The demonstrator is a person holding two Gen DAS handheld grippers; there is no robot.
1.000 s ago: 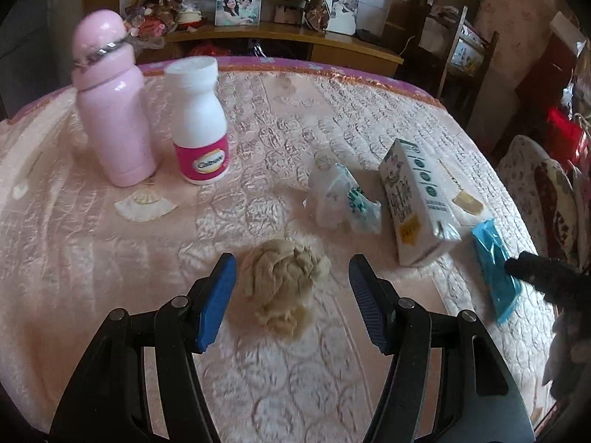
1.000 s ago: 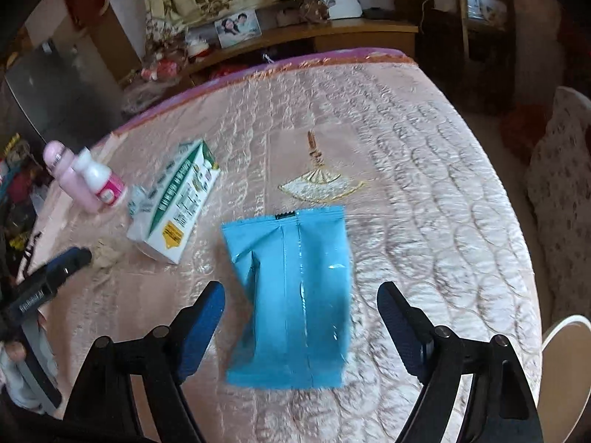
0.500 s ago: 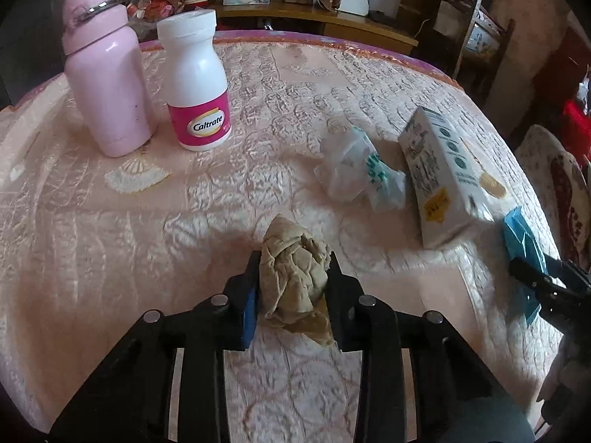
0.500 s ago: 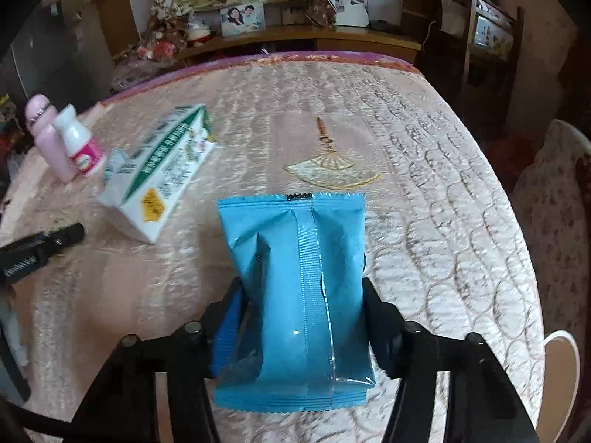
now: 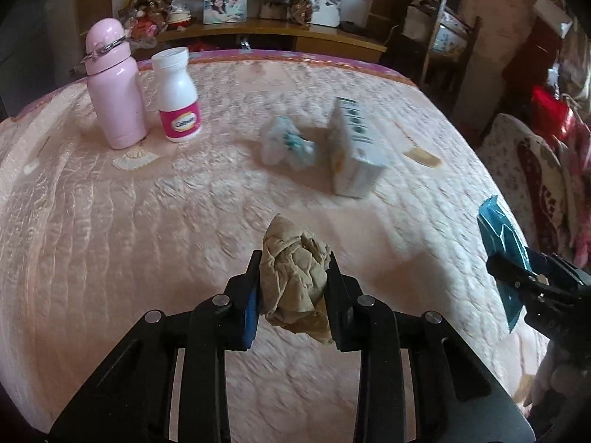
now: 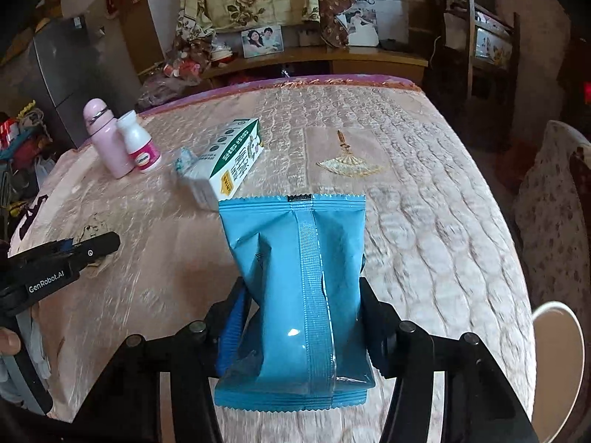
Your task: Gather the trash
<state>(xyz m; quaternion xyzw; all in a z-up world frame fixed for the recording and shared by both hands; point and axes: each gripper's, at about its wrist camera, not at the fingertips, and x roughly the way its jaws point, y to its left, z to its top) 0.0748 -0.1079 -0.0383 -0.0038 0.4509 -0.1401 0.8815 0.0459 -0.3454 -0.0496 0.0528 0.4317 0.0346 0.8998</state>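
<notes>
My left gripper [image 5: 293,280] is shut on a crumpled brown paper wad [image 5: 295,280] and holds it a little above the pink quilted tablecloth [image 5: 147,229]. My right gripper [image 6: 301,310] is shut on a blue snack wrapper [image 6: 299,280], lifted off the cloth; the wrapper also shows at the right of the left wrist view [image 5: 502,236]. A white and green carton [image 5: 354,151] and a crumpled white plastic wrapper [image 5: 288,144] lie mid-table. The carton also shows in the right wrist view [image 6: 229,162].
A pink flask [image 5: 114,85] and a white pill bottle [image 5: 177,96] stand at the back left. A cushioned chair [image 5: 535,184] is at the right table edge. A wooden shelf with a photo frame [image 5: 225,7] is behind. A white round rim [image 6: 557,354] sits low right.
Both grippers closed, the left on the paper wad and the right on the blue wrapper, and both have lifted their items off the cloth.
</notes>
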